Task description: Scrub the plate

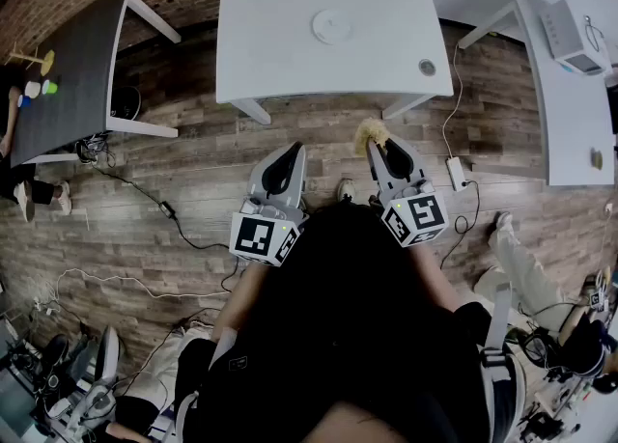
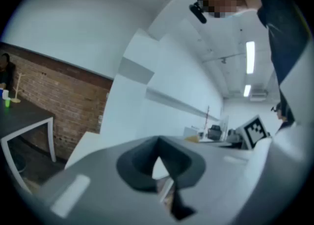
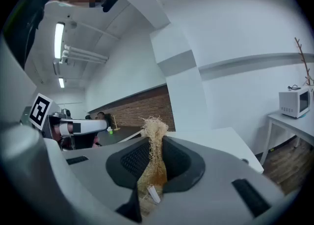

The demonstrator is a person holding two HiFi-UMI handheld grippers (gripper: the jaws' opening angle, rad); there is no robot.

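Note:
A white plate (image 1: 330, 26) lies on the white table (image 1: 280, 65), near its far middle. Both grippers hang over the wooden floor, short of the table's near edge and apart from the plate. My right gripper (image 1: 380, 146) is shut on a straw-coloured fibrous scrubber (image 1: 367, 132). In the right gripper view the scrubber (image 3: 154, 136) sticks up between the dark pads (image 3: 131, 159) of the right gripper (image 3: 152, 145). My left gripper (image 1: 293, 152) is shut with nothing in it. The left gripper view shows the left gripper (image 2: 158, 146) tilted upward toward wall and ceiling.
A small round object (image 1: 427, 67) sits at the white table's near right corner. A dark table (image 1: 68, 74) with small coloured items stands at left. A white table with a microwave (image 1: 568, 34) stands at right. Cables and a power strip (image 1: 456, 173) lie on the floor.

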